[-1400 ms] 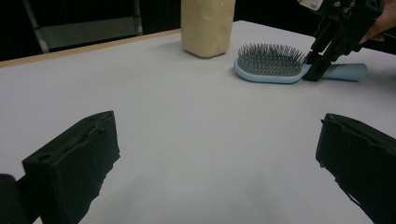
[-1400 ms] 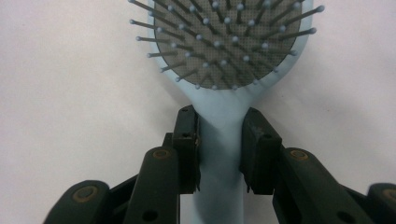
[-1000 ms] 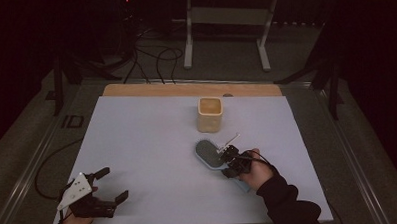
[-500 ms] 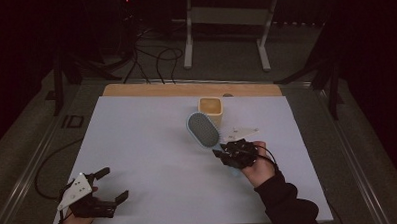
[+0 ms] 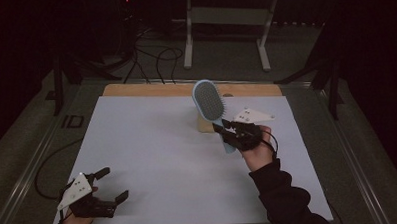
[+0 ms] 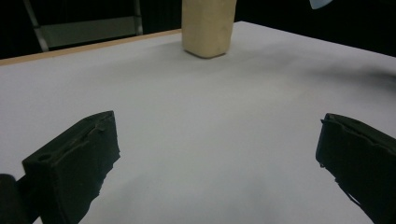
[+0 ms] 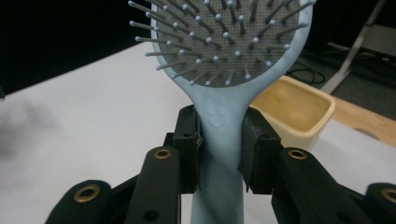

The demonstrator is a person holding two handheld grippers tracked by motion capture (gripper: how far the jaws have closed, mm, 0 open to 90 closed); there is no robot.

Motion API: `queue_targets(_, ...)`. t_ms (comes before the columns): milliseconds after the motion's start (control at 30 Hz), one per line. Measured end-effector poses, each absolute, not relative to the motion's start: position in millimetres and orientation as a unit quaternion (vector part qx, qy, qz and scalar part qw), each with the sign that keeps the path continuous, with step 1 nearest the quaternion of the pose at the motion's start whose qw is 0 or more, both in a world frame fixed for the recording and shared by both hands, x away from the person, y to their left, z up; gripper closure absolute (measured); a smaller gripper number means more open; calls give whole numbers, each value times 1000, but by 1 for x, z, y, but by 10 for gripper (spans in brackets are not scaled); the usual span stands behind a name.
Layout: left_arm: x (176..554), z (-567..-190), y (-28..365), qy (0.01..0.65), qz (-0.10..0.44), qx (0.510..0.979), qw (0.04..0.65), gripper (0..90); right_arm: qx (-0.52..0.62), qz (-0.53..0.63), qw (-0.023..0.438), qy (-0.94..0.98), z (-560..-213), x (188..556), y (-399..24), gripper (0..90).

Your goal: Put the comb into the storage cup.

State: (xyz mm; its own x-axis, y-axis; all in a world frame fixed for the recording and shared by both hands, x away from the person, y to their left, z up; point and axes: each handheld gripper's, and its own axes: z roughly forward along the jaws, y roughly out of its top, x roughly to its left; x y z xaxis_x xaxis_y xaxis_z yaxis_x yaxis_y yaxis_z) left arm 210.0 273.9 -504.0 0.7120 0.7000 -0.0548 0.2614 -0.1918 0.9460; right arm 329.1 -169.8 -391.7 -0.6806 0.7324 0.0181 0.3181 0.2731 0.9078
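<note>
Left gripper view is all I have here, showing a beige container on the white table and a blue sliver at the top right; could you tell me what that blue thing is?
Observer: It is a light blue hairbrush, held up above the table with its head uppermost.
Operator: Thank you. What is holding it?
Observer: The right gripper is shut on the brush's handle, just below the head.
Operator: And which way do the bristles face?
Observer: In the right gripper view they face that gripper's camera, with the beige container standing open-topped behind the brush.
Operator: Where is my gripper in all this?
Observer: The left gripper sits open near the table's front left corner, well apart from the brush.
</note>
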Motion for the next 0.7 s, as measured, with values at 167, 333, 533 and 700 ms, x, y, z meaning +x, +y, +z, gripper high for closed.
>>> queue_targets(167,210,-504,274,324,199,745,548,0,344,507,213,761,-389,342,-167,711)
queue_targets(333,210,-505,274,324,199,745,549,0,349,516,232,747,-385,354,-163,711)
queue_targets(533,210,-504,274,323,203,742,551,0,357,530,235,732,-379,371,-160,711)
queue_targets(700,210,-504,275,324,203,741,552,0,365,531,241,726,-375,385,-156,711)
